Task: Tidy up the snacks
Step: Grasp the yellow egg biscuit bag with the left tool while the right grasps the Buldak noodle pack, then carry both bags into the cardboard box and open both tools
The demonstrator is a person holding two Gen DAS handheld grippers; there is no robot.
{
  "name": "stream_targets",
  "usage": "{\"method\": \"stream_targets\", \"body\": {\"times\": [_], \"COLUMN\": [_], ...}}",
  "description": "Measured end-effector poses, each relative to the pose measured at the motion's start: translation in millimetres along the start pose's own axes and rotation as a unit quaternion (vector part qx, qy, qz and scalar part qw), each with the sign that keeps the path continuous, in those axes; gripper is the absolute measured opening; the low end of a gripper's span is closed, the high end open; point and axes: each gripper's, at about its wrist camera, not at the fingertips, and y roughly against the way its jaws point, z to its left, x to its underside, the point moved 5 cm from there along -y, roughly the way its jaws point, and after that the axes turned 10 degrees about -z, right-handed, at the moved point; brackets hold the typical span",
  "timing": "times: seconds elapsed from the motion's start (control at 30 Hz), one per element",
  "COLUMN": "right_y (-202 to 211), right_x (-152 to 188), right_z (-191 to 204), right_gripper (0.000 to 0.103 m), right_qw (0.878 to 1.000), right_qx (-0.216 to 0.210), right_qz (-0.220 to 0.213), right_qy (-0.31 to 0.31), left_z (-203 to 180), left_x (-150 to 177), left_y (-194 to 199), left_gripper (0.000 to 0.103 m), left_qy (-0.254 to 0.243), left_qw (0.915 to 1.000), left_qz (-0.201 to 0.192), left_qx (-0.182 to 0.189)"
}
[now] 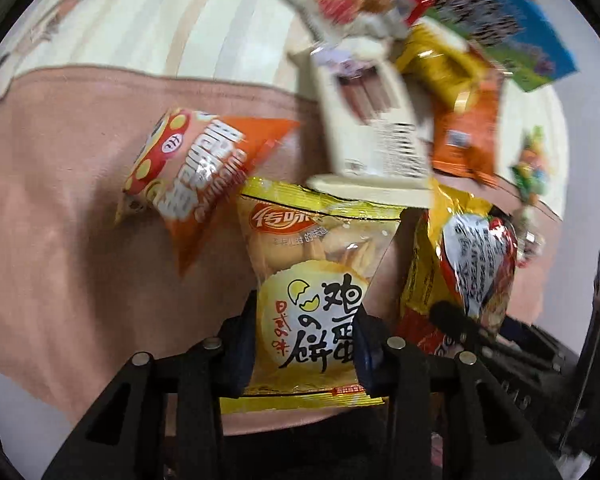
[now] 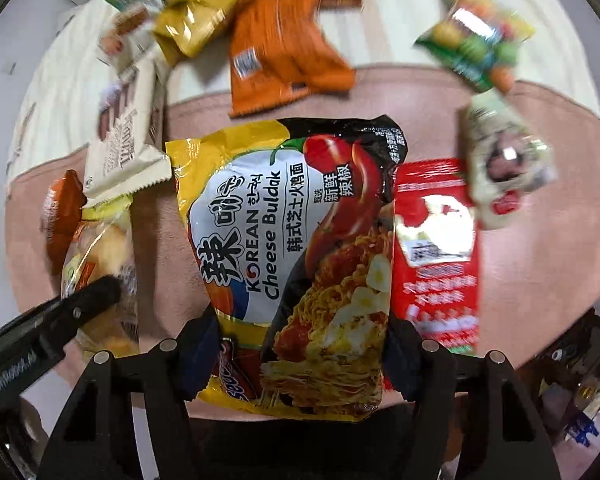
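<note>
Jaws of the left gripper (image 1: 306, 354) clamp the egg-biscuit packet (image 1: 312, 292), those of the right gripper (image 2: 300, 360) the noodle pack (image 2: 296, 256); set each down flat beside the pack, not overlapping.

The left gripper (image 1: 306, 344) is sitting at the bottom centre of its wrist view, its two dark fingers (image 1: 236, 354) pressing in from either side on a yellow packet (image 1: 312, 300). The right gripper (image 2: 302, 354) is sitting likewise at bottom centre, fingers closing on a noodle packet (image 2: 296, 248). The left gripper is also showing at the right view's lower left.
</note>
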Motion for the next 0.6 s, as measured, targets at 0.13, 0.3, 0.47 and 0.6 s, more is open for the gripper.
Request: {"method": "stream_targets", "body": {"times": [0.13,0.3,0.47,0.6], "right_y": [26,53,113,153], "right_x": [2,-6,-49,-124], "right_z": [-8,-29,-27,-11], "right_gripper": [0.071,0.071,0.071,0.071], "right_qw": [1.0,0.997,0.991,0.984], "right_qx": [-0.019,-0.069,-0.112,-0.143], "right_qz": [-0.016,-0.036,-0.064,-0.096], "right_qy": [-0.007,-0.029,-0.039,-0.037], "left_z": [0,7,-28,-62], "left_x": [12,-43,-110,-187], "left_y": [45,105,147,152], "left_gripper": [0.036,0.036,0.036,0.036], "left_qy": [-0.013,-0.013,-0.021,-0.029], "left_qw": [0.9997,0.9979,0.993,0.9886], "left_qz": [-0.017,-0.045,-0.094,-0.131], "left_qx": [0.014,0.044,0.069,0.068]}}
